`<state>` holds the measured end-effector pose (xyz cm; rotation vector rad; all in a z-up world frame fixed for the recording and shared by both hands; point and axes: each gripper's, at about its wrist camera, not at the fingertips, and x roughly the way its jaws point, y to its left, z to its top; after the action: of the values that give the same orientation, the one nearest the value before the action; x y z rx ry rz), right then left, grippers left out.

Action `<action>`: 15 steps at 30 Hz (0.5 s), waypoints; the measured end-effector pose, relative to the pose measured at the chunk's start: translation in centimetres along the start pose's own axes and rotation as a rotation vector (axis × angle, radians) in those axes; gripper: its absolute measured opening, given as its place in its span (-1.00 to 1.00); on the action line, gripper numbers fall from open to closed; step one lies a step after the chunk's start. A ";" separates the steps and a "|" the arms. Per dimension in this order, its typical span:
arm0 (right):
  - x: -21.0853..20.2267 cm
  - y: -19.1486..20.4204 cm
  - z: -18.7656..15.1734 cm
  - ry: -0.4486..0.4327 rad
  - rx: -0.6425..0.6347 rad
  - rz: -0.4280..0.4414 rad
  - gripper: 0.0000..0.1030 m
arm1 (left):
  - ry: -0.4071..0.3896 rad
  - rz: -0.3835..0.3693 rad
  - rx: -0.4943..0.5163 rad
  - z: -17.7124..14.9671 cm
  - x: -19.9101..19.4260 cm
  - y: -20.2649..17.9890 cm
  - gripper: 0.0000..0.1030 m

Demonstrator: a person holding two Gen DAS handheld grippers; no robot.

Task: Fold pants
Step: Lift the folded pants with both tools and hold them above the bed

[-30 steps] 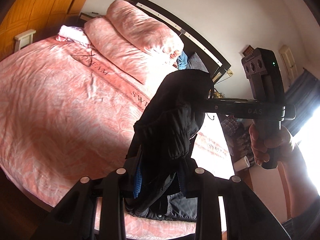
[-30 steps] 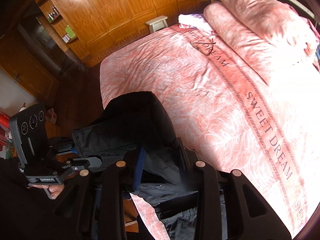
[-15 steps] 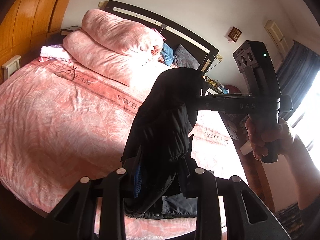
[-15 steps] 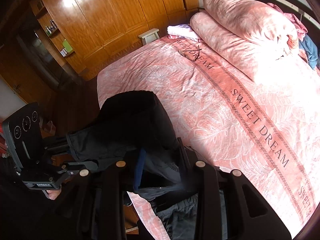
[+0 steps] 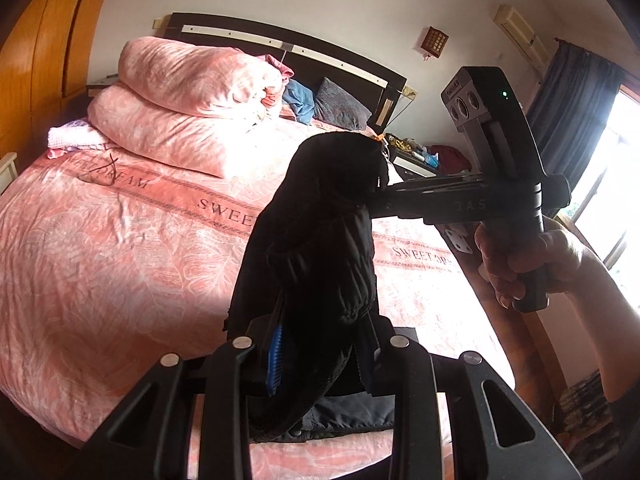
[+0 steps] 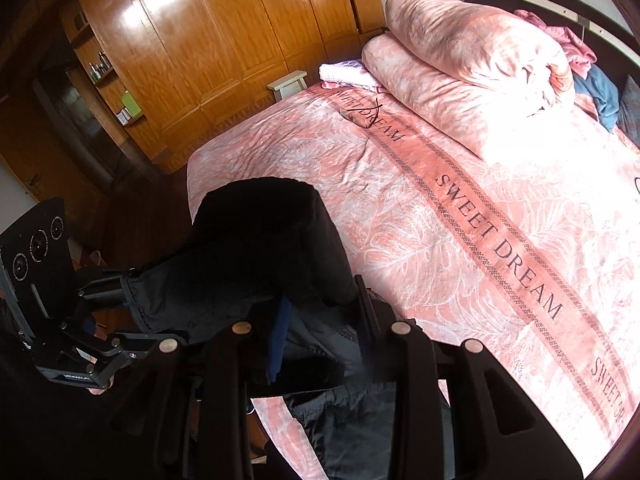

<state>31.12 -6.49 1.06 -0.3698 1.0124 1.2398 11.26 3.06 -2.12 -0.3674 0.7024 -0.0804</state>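
Black pants (image 5: 320,240) hang in the air between my two grippers, above the near edge of a pink bed (image 5: 100,248). My left gripper (image 5: 320,344) is shut on one end of the pants. My right gripper (image 6: 320,332) is shut on the other end (image 6: 256,256). The right gripper also shows in the left wrist view (image 5: 384,196), its fingers sunk in the cloth. The left gripper shows in the right wrist view (image 6: 120,284), clamped on the hem. The lower part of the pants (image 6: 352,420) drapes on the bed edge.
Two stacked pink pillows (image 5: 184,108) and loose clothes (image 5: 300,100) lie at the headboard. A folded pink towel (image 6: 344,74) sits by the pillows. A wooden wardrobe (image 6: 224,40) and white stool (image 6: 286,82) stand left of the bed. A cluttered nightstand (image 5: 420,156) stands right.
Both grippers have risen with the pants, so the views tilt up and show more of the headboard and wall. The grip on the pants is unchanged.
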 end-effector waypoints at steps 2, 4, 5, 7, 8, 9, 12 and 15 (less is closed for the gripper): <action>-0.4 -0.3 -0.5 -0.003 0.005 -0.002 -0.43 | 0.006 -0.006 0.012 -0.1 0.3 -0.7 -0.43; -0.8 -0.7 -1.0 -0.007 0.010 -0.005 -0.43 | 0.011 -0.011 0.025 -0.1 0.6 -1.4 -0.43; -0.9 -0.9 -1.2 -0.009 0.012 -0.007 -0.43 | 0.014 -0.013 0.031 -0.1 0.7 -1.8 -0.43; -1.2 -1.2 -1.5 -0.012 0.016 -0.010 -0.43 | 0.019 -0.015 0.046 -0.2 1.0 -2.5 -0.43; -1.4 -1.4 -1.8 -0.014 0.018 -0.011 -0.43 | 0.020 -0.016 0.053 -0.3 1.1 -2.8 -0.43; -1.6 -1.6 -2.0 -0.016 0.021 -0.013 -0.43 | 0.023 -0.018 0.059 -0.3 1.2 -3.1 -0.43; -1.9 -2.1 -2.6 -0.020 0.030 -0.015 -0.43 | 0.032 -0.023 0.075 -0.4 1.7 -3.9 -0.43; -2.3 -2.6 -3.2 -0.024 0.039 -0.019 -0.43 | 0.039 -0.027 0.092 -0.6 2.2 -4.8 -0.43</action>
<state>32.09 -11.08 0.42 -0.3328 1.0090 1.2034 12.81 -1.99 -2.16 -0.2879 0.7303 -0.1449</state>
